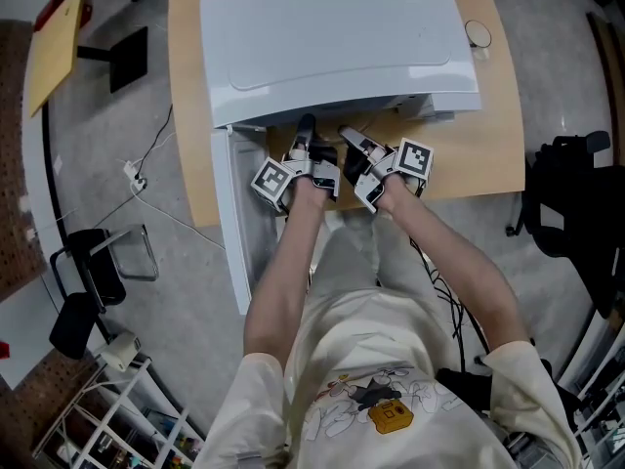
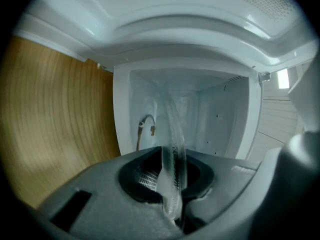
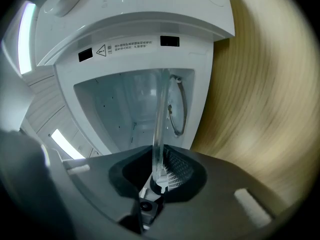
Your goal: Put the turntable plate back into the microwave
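The white microwave (image 1: 332, 42) stands on a wooden table (image 1: 488, 145), its door (image 1: 234, 223) swung open to the left. Both grippers reach level into its mouth. In the left gripper view, the clear glass turntable plate (image 2: 174, 144) shows edge-on, and my left gripper (image 2: 172, 184) is shut on its rim. The right gripper (image 3: 157, 176) is shut on the plate (image 3: 159, 124) from the other side. The plate extends into the white cavity (image 2: 215, 114). From the head view, the left gripper (image 1: 306, 135) and right gripper (image 1: 354, 145) sit under the microwave's front edge, which hides the plate.
The cavity (image 3: 115, 109) has bare white walls; a wire loop (image 3: 177, 111) hangs on one side. A small white round object (image 1: 478, 34) lies on the table's far right corner. A black chair (image 1: 571, 193) stands right of the table, and cables (image 1: 146, 174) trail on the floor at left.
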A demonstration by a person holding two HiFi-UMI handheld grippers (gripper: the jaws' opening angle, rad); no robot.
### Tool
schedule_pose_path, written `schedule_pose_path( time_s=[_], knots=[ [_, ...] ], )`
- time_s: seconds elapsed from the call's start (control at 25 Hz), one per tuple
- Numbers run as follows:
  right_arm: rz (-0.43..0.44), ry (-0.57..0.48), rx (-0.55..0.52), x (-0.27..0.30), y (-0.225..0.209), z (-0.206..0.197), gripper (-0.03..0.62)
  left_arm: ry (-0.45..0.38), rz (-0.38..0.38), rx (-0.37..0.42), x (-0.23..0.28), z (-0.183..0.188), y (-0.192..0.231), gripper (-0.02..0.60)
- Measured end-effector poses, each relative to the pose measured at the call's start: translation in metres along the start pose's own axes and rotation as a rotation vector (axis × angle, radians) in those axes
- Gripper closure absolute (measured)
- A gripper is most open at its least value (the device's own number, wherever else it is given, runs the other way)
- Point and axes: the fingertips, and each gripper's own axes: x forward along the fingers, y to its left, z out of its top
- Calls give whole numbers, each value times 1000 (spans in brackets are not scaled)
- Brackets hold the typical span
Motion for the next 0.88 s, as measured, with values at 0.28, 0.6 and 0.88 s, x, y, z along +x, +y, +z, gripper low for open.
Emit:
schedule_pose_path(
  time_s=[0.28,0.6,0.88],
  knots=[
    [14,-40,35,1,0,6,540,4,-2,2,5,2,5,551],
    [3,-47,-2,7,-3,17,541,50,-45,-50,-1,-15,2,472],
    [6,-15,-112,8,2,17,537,67,-14,12,-14,-19,7,528]
  ],
)
